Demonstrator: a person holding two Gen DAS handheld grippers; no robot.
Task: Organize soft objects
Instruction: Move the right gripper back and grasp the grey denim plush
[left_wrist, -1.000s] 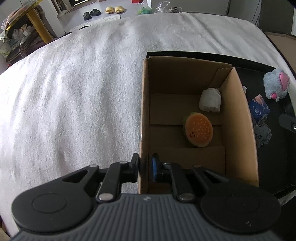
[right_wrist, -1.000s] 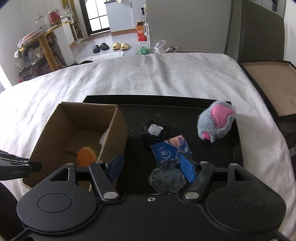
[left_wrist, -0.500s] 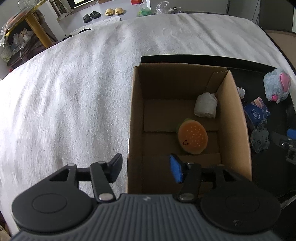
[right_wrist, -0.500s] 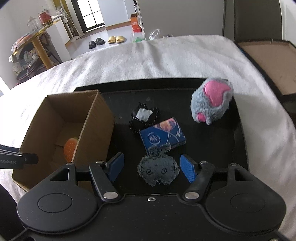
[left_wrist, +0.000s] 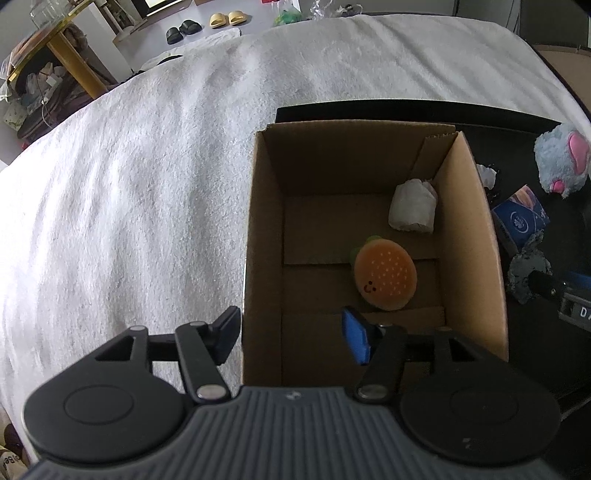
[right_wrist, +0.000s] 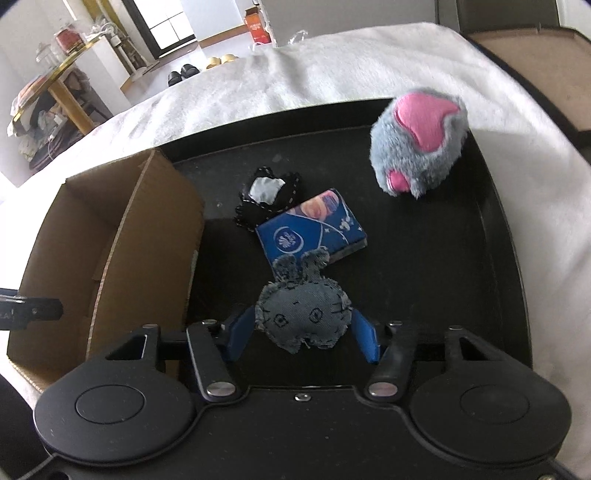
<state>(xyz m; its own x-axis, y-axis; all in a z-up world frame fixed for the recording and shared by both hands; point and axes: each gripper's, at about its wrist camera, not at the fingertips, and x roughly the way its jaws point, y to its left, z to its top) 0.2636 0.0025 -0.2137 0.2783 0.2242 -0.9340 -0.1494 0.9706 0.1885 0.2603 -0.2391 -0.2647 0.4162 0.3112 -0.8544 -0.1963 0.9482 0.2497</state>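
A cardboard box (left_wrist: 476, 236) stands open with a burger plush (left_wrist: 385, 278) and a white wad (left_wrist: 413, 206) inside. My left gripper (left_wrist: 291, 338) is open, its jaws astride the box's near left wall. On the black tray (right_wrist: 491, 280) lie a grey denim bunny (right_wrist: 303, 315), a blue tissue pack (right_wrist: 310, 230), a black-and-white fabric piece (right_wrist: 267, 195) and a grey-pink plush mouse (right_wrist: 421, 147). My right gripper (right_wrist: 304, 332) is open with the denim bunny between its fingers; the blue pads stand beside it, not pressing.
The box (right_wrist: 110, 251) sits on the tray's left end, on a white blanket (left_wrist: 129, 206). A brown board (right_wrist: 532, 70) lies at far right. A gold-legged table (left_wrist: 62, 55) and slippers (left_wrist: 221, 20) are on the floor beyond.
My left gripper let go of the box wall and opened. My right gripper moved forward and down until the denim bunny lay between its fingers.
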